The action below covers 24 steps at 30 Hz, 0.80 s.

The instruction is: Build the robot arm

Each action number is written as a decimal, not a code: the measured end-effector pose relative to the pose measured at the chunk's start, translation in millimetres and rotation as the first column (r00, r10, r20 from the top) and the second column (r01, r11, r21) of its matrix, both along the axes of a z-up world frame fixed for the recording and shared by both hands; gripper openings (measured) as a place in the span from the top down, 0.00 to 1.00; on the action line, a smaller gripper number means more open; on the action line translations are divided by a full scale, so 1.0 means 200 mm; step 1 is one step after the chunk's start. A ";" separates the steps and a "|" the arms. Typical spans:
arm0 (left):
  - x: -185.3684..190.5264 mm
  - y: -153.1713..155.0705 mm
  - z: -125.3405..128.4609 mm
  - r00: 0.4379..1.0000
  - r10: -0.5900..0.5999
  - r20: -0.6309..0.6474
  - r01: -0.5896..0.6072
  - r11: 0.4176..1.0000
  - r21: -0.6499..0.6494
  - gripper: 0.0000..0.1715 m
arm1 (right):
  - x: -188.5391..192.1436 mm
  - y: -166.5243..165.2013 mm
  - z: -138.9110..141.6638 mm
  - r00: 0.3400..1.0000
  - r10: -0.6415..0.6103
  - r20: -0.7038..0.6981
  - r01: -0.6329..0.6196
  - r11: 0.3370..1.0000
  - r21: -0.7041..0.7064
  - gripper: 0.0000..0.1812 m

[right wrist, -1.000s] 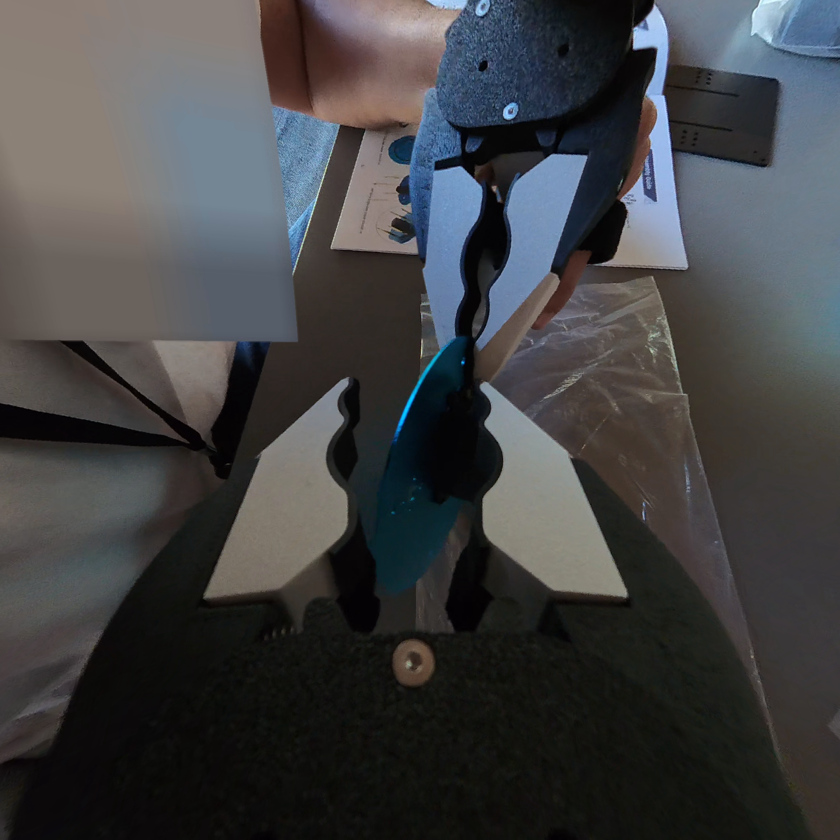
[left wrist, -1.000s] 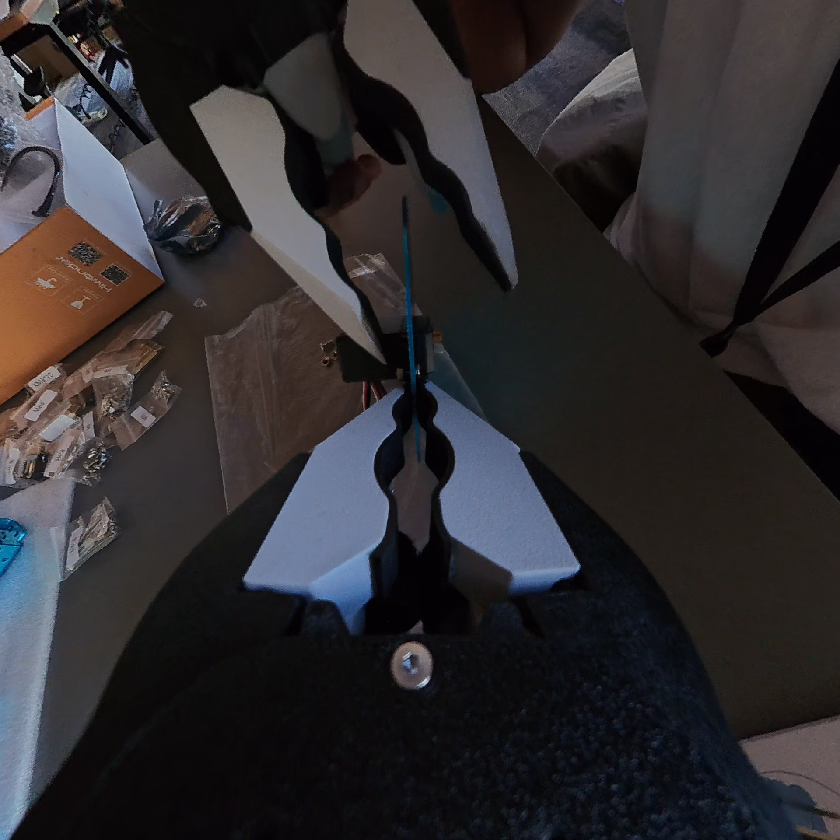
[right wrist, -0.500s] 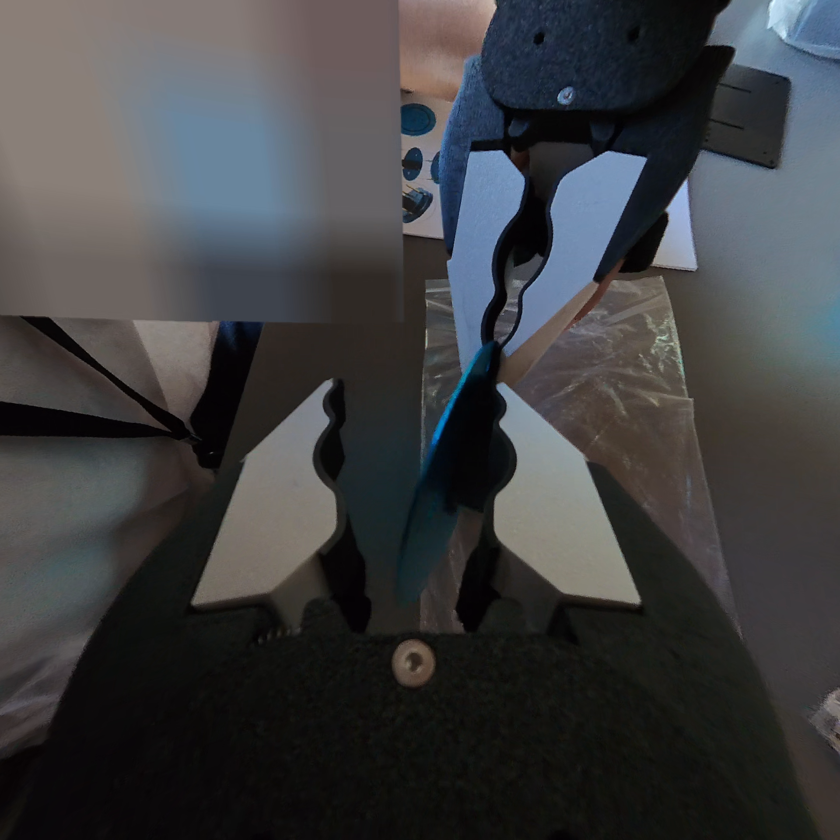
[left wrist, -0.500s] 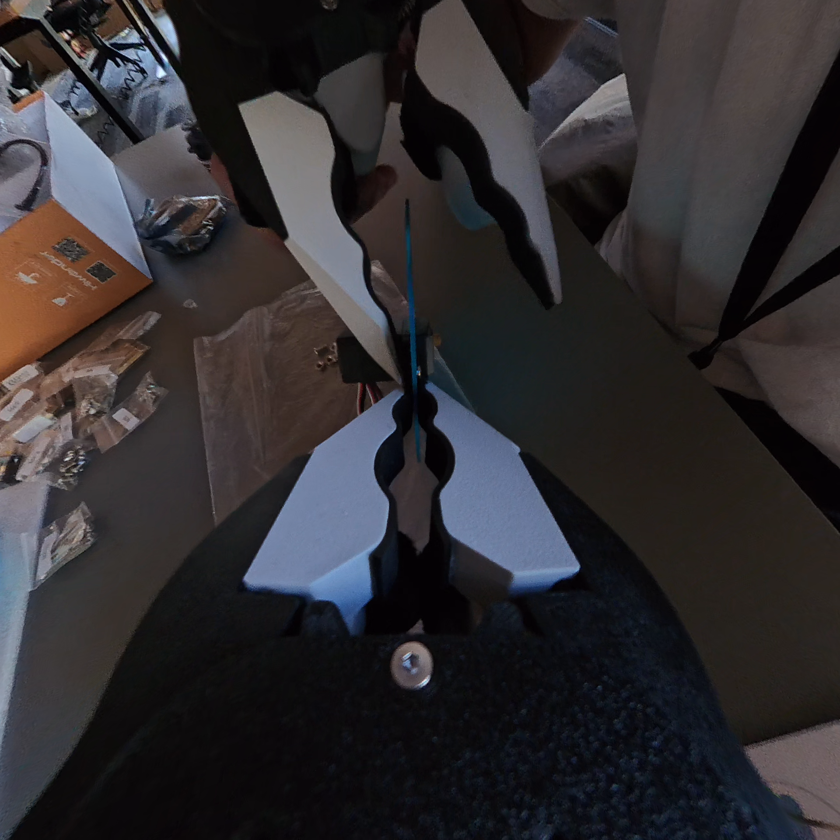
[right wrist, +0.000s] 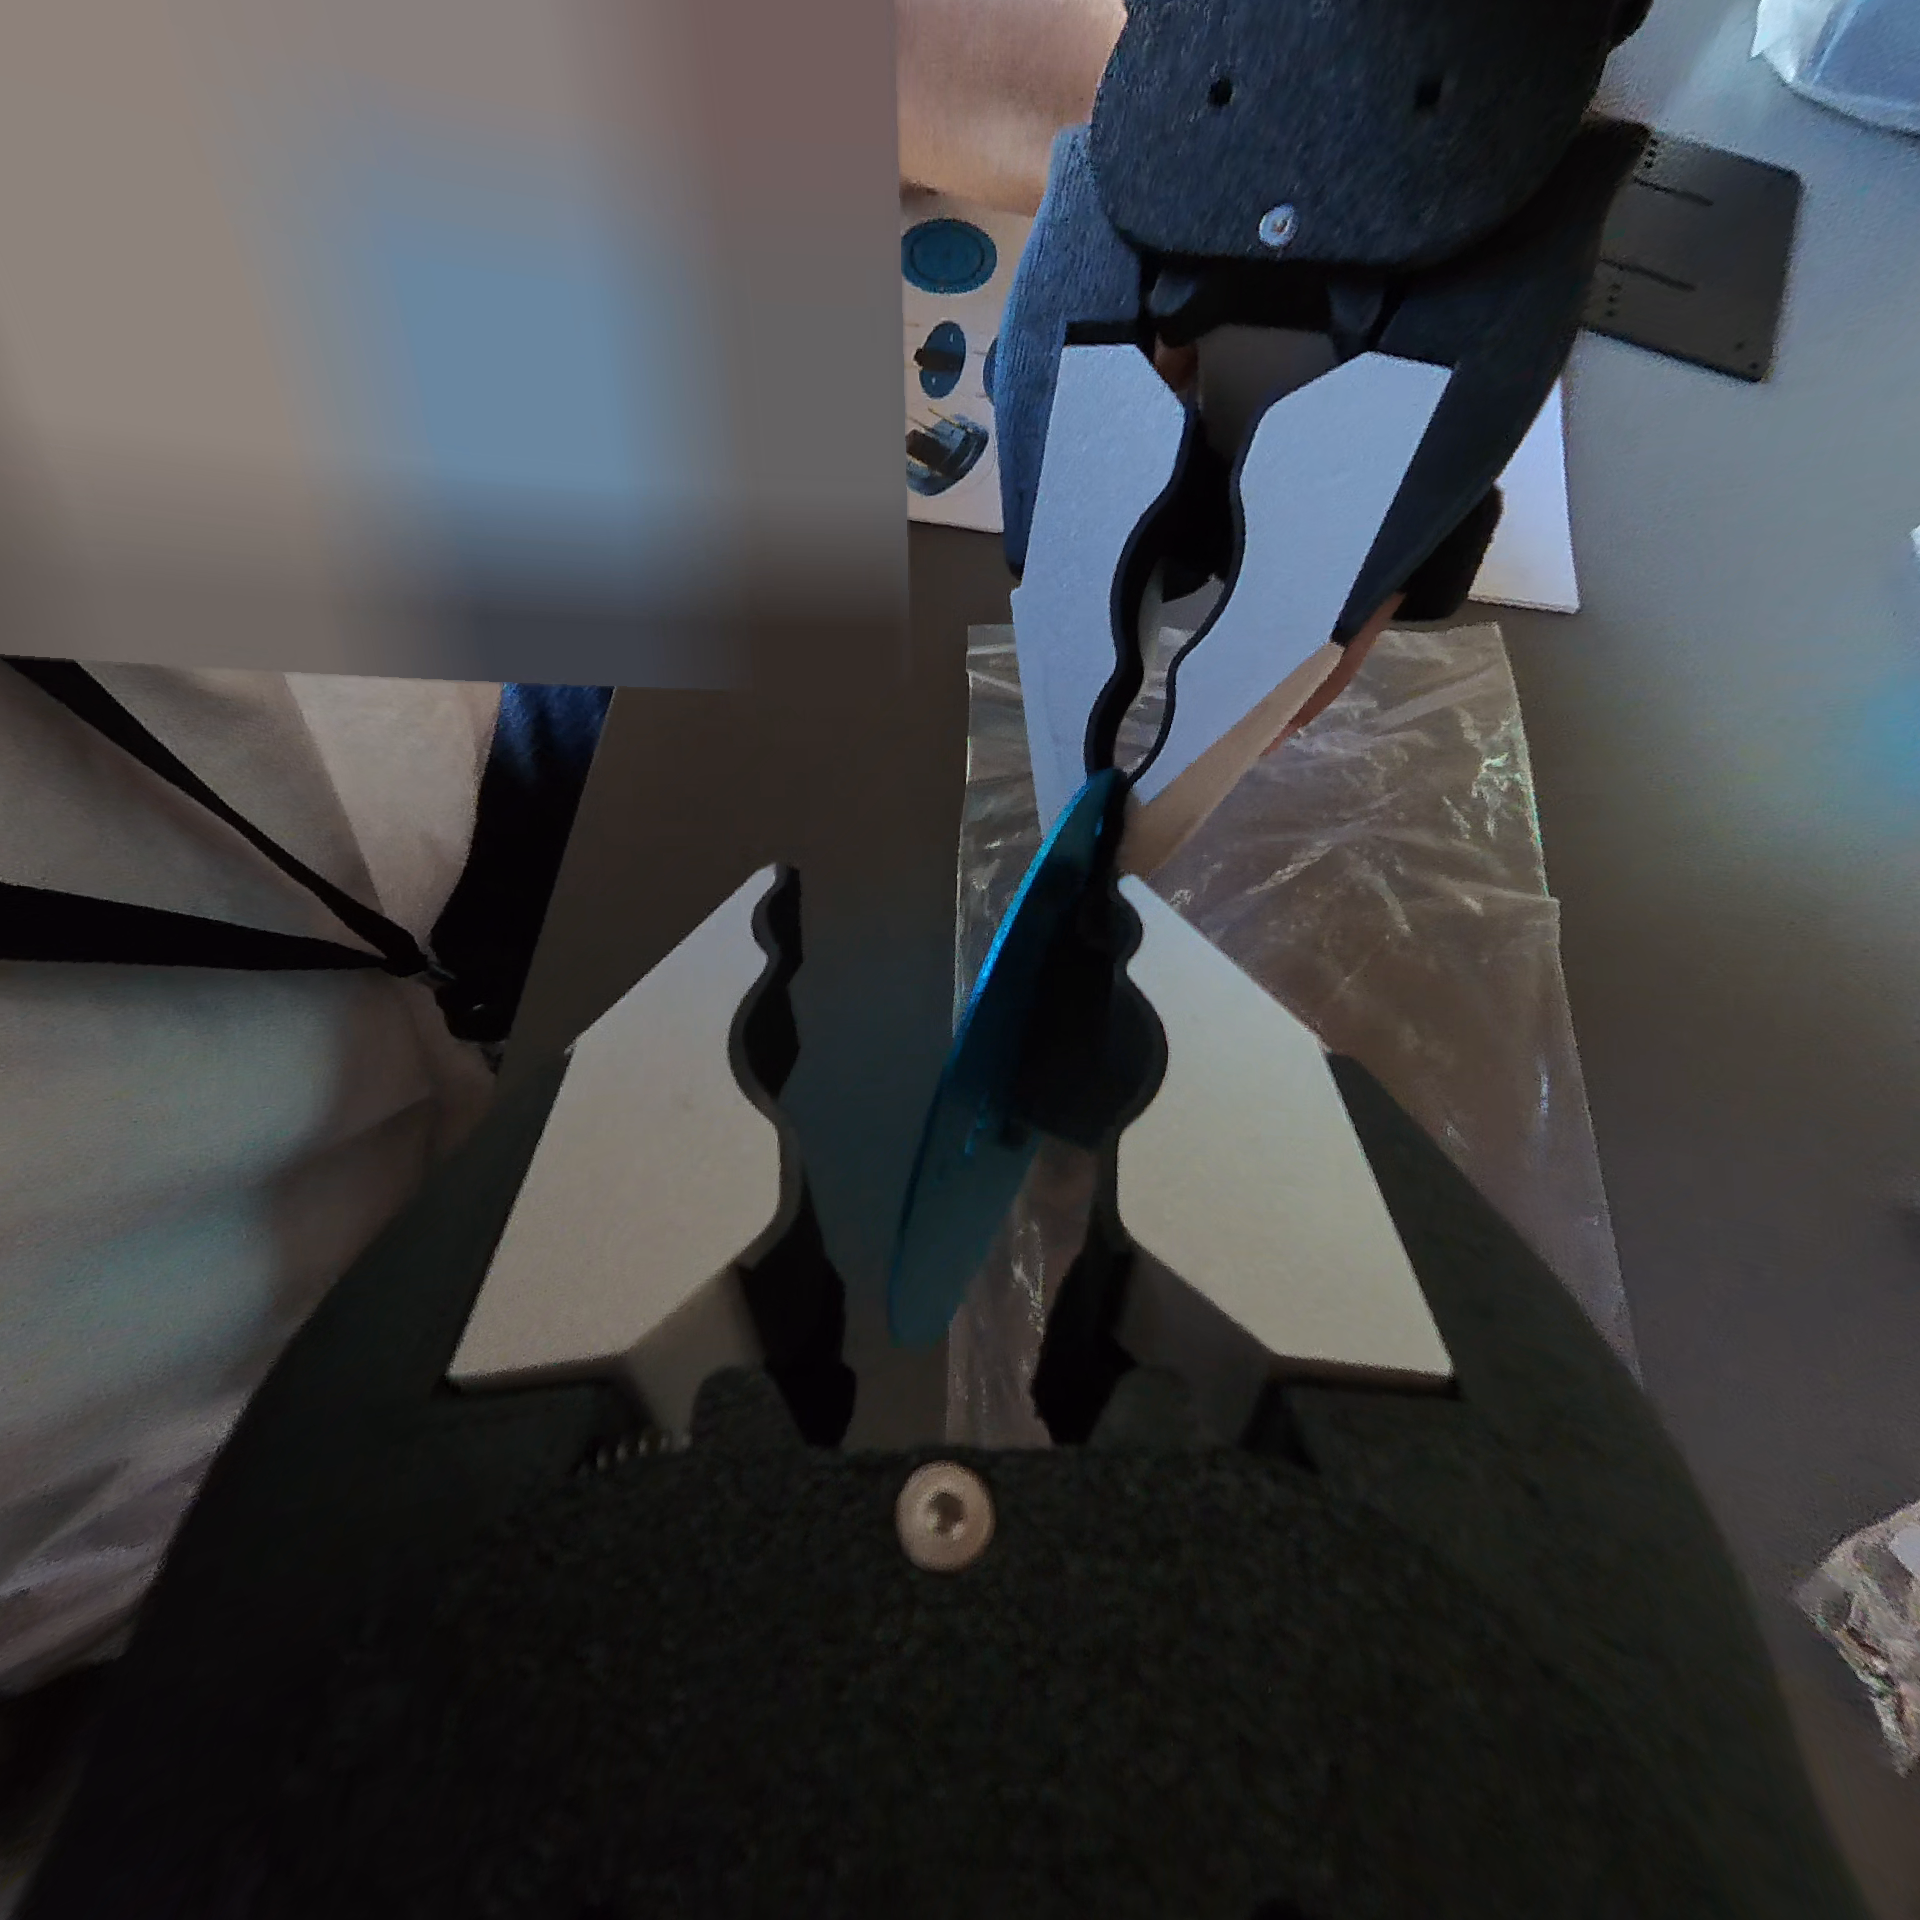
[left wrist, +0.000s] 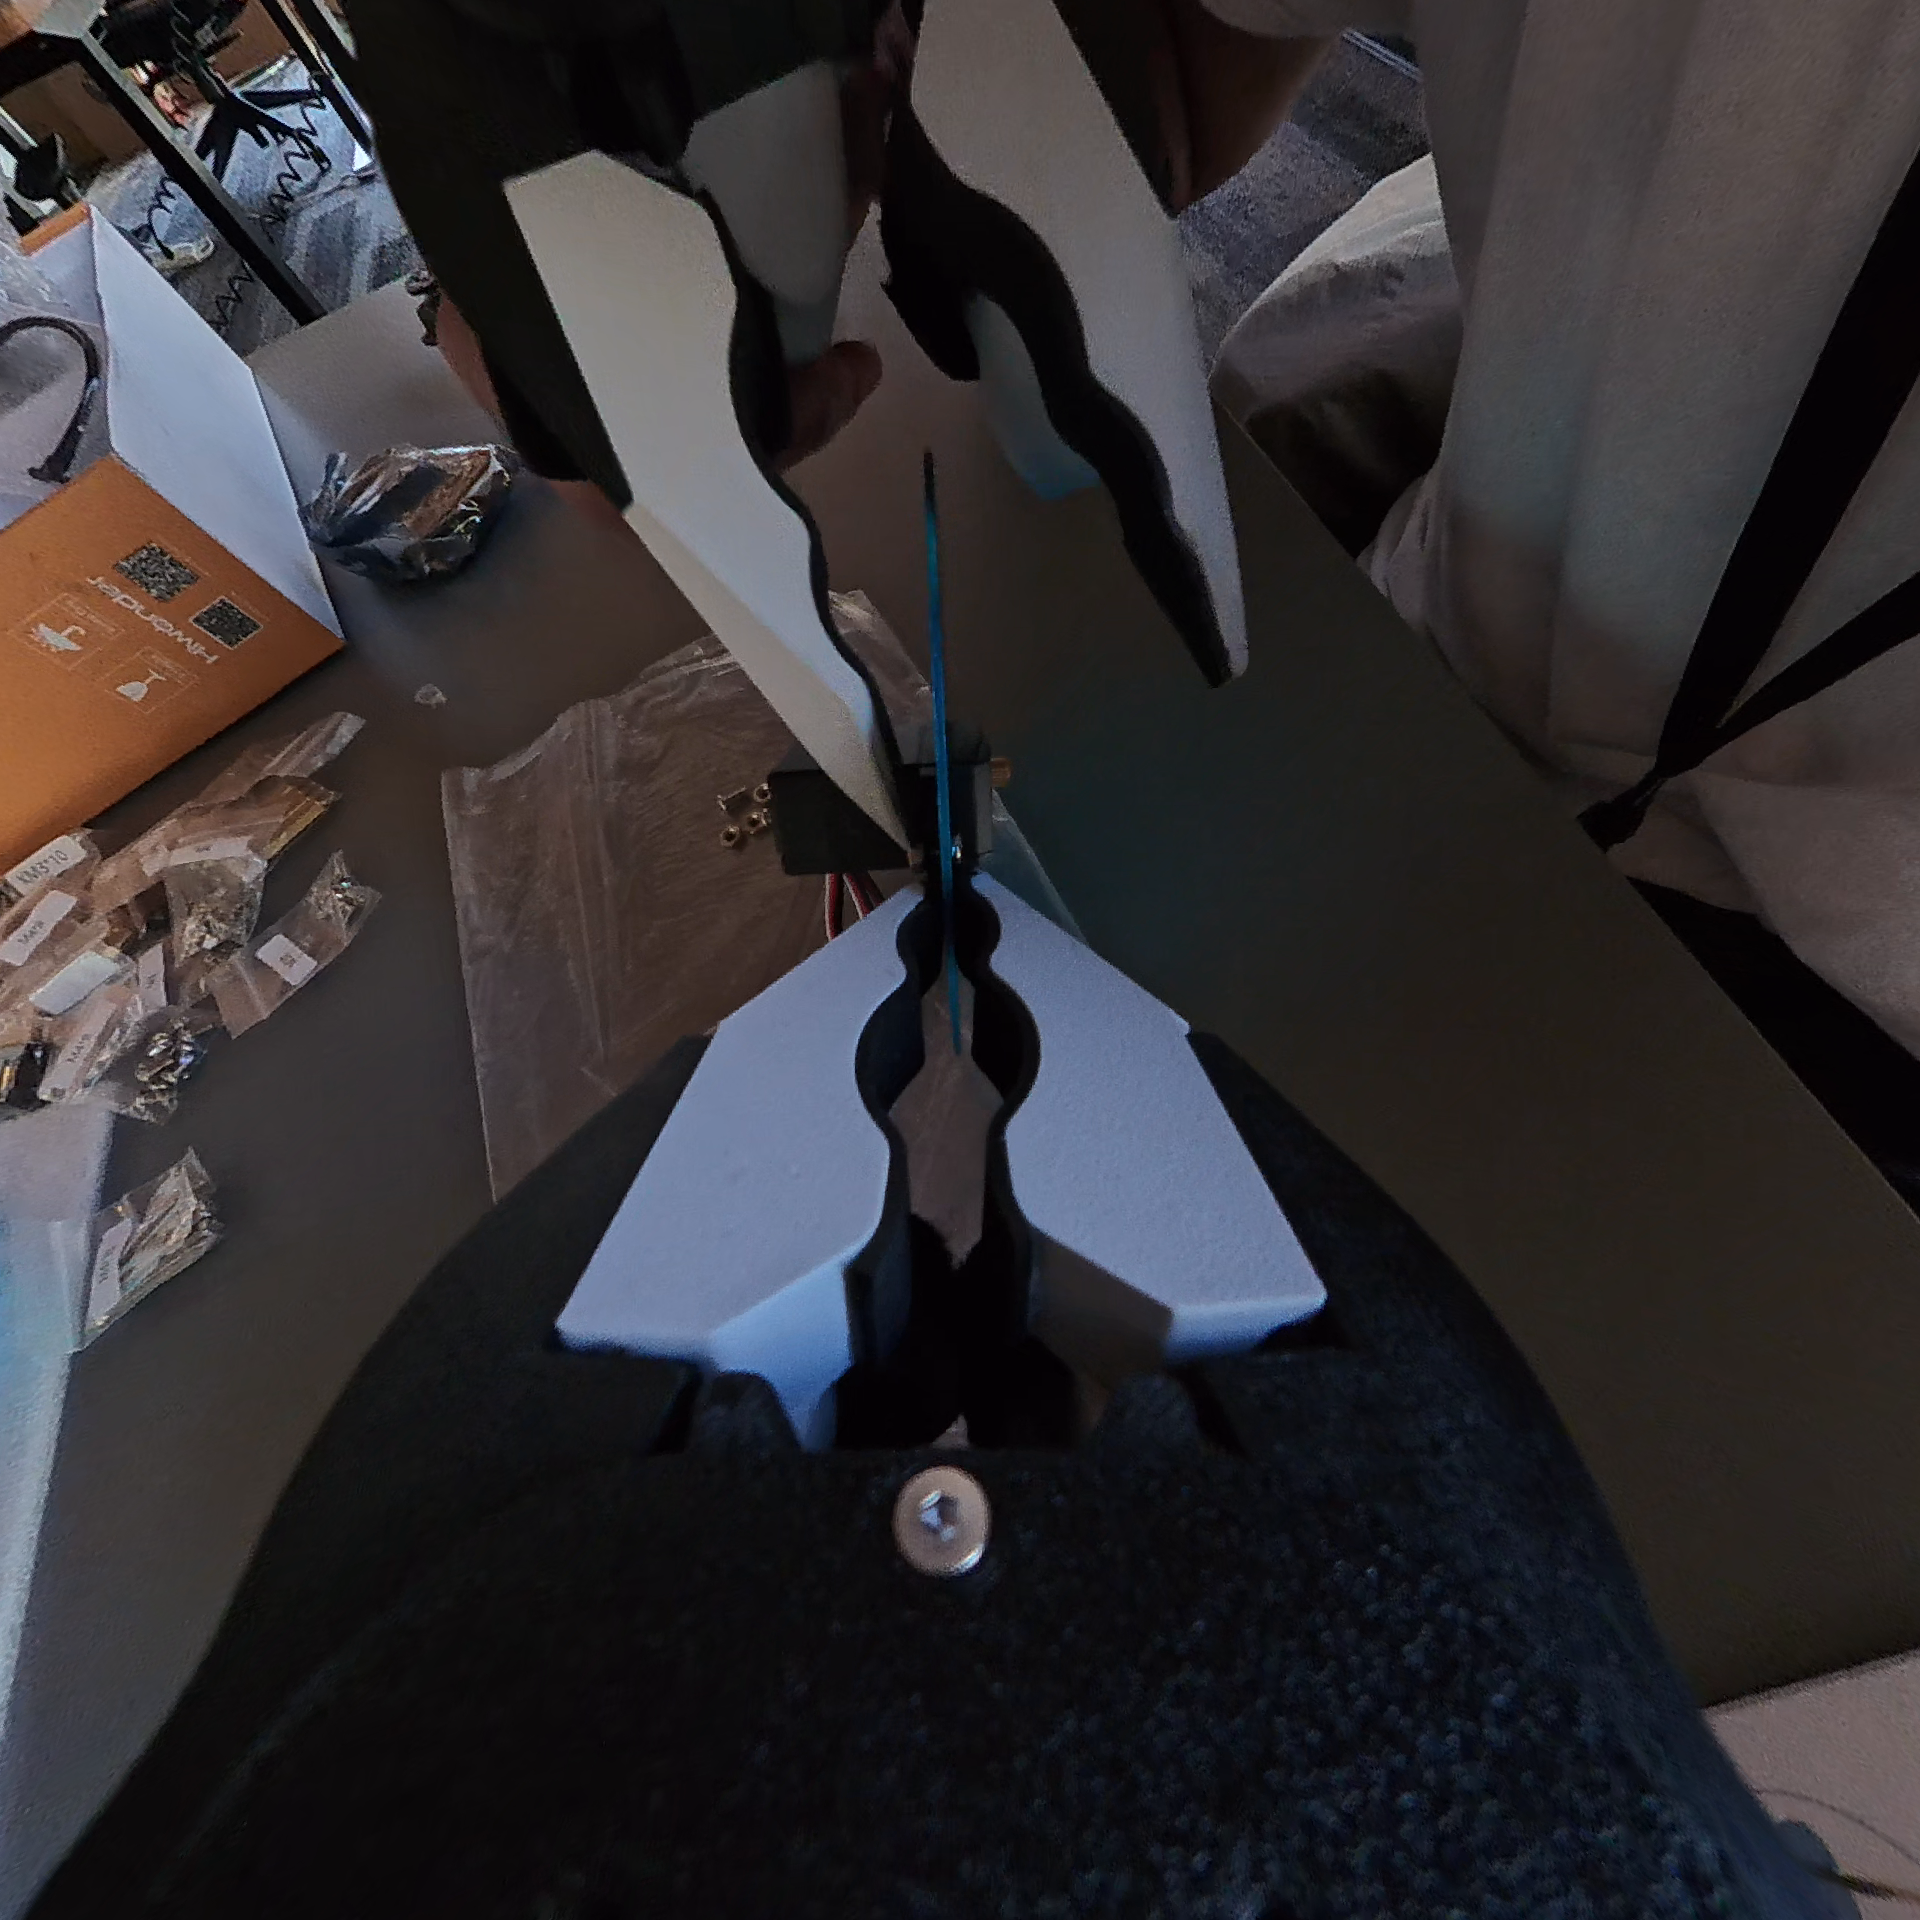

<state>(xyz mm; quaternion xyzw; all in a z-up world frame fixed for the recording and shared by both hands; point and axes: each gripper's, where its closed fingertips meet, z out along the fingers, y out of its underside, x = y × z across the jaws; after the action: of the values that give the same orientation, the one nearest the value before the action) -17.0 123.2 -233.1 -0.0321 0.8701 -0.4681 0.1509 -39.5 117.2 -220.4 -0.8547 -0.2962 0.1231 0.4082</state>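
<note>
My left gripper (left wrist: pixel 940 883) is shut on the rim of a thin blue disc (left wrist: pixel 935 644), seen edge-on and standing upright above the grey table (left wrist: pixel 1351 1039). A small black block (left wrist: pixel 831 826) with red wires sits on the disc's left face. My right gripper (left wrist: pixel 1065 753) comes in from above, open, with one finger on each side of the disc. In the right wrist view the disc (right wrist: pixel 977 1122) stands between my right gripper's (right wrist: pixel 954 878) open fingers, close to the right-hand one, with the black block (right wrist: pixel 1081 1060) against that finger. The left gripper (right wrist: pixel 1112 774) pinches the disc's far edge.
A clear plastic bag (left wrist: pixel 623 883) lies flat under the grippers. An orange and white box (left wrist: pixel 125 623), a crumpled bag (left wrist: pixel 405 509) and several small hardware bags (left wrist: pixel 156 935) lie to the left. A printed sheet (right wrist: pixel 945 343) and a black plate (right wrist: pixel 1683 270) lie beyond. A person in white (left wrist: pixel 1662 416) stands at the table edge. Only a small space, under 4 cm, lies between the two pairs of fingers.
The right gripper has opened a little wider and shifted around the disc. The disc now sits nearer its right-hand finger. The left gripper keeps its hold on the disc.
</note>
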 end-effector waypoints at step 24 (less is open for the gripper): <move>0.00 0.00 0.00 1.000 -0.002 -0.014 0.002 1.000 -0.003 0.99 | 0.00 -0.01 -0.01 1.000 0.013 0.022 -0.013 1.000 -0.002 0.67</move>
<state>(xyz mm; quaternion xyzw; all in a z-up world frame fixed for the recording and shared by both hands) -17.5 123.3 -233.9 -0.0345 0.8704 -0.4694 0.1444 -40.4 114.7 -222.4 -0.8546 -0.3060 0.1163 0.4031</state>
